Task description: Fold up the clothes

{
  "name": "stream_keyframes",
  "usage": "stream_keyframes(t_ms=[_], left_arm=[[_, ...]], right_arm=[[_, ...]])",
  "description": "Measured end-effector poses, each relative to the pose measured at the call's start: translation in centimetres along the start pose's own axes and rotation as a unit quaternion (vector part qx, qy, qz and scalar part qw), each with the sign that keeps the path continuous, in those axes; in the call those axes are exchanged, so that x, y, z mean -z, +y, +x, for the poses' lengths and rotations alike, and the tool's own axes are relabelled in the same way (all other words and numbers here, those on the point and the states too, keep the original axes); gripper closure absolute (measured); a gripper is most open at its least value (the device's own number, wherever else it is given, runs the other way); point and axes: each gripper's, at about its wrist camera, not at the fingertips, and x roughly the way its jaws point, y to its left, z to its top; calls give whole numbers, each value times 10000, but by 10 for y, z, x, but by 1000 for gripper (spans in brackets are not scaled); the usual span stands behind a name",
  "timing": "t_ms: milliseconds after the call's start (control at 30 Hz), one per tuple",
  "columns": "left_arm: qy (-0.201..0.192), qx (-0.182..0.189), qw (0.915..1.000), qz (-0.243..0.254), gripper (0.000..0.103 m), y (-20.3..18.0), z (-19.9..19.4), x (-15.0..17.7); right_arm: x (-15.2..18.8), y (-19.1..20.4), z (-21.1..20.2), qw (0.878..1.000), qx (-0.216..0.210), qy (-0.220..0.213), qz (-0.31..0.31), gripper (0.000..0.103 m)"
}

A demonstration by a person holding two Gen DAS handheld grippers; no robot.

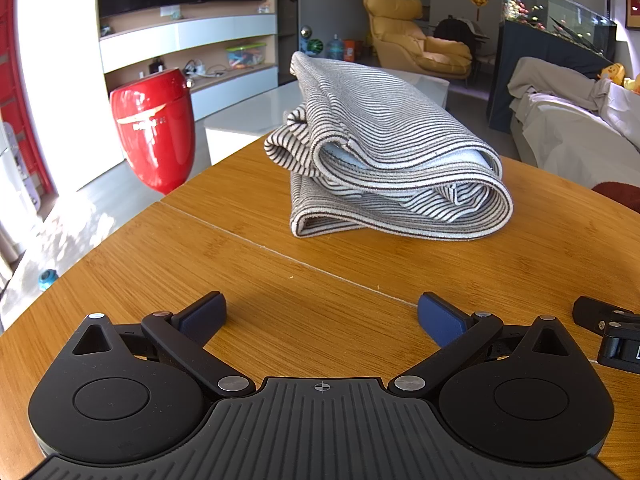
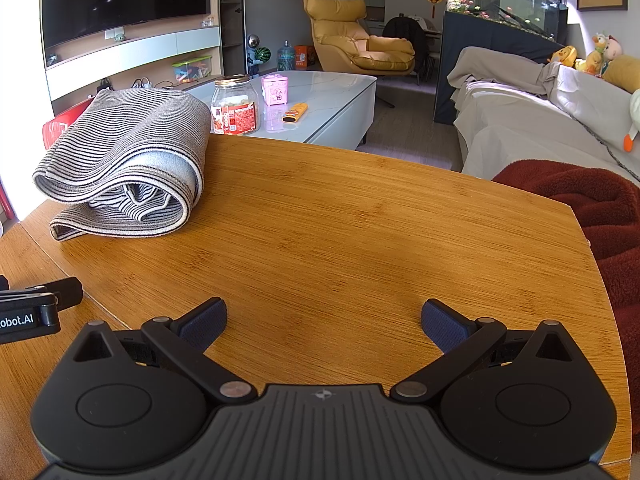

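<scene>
- Wooden surface point(image 2: 340, 220), round-edged, with a seam line crossing at 9 o'clock in the left wrist view.
- Red vase point(image 1: 154, 128) beyond the surface rim at 10 o'clock, left wrist view; partly hidden behind the garment in the right wrist view.
- White coffee table point(image 2: 320, 120) behind the surface at 12 o'clock, carrying a glass jar point(image 2: 235, 106), a pink tin point(image 2: 275, 89) and a yellow remote point(image 2: 295, 113).
- Yellow armchair point(image 2: 356, 38) farther back at 12 o'clock; fish tank point(image 2: 504, 4) at 1 o'clock; covered sofa point(image 2: 532, 128) at 2 o'clock.
- Dark red fleece blanket point(image 2: 592, 216) against the surface rim at 3 o'clock, right wrist view.
- Striped garment point(image 1: 384, 152) folded into a thick, loosely layered bundle, resting on the surface near its far edge.
- Left gripper point(image 1: 322, 318): jaws spread wide, holding nothing, low over bare wood; garment straight ahead at 12 o'clock, apart from the blue pads point(image 1: 440, 320), nothing between.
- Right gripper point(image 2: 324, 322): jaws spread wide, holding nothing, low over bare wood; garment at 10 o'clock, well apart.
- Part of the left gripper visible at 9 o'clock in the right wrist view; part of the right gripper at 3 o'clock in the left wrist view, just beside.
</scene>
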Motion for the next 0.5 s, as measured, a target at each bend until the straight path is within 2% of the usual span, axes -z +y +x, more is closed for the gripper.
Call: stream_keyframes(t_ms=[233, 500], left_arm=[[-2, 3, 10000, 12, 0, 0, 0, 0], [22, 279, 9993, 230, 0, 3, 4, -5]], right_arm=[[0, -1, -1, 10000, 0, 0, 0, 0], [0, 0, -1, 10000, 1, -1, 0, 0]])
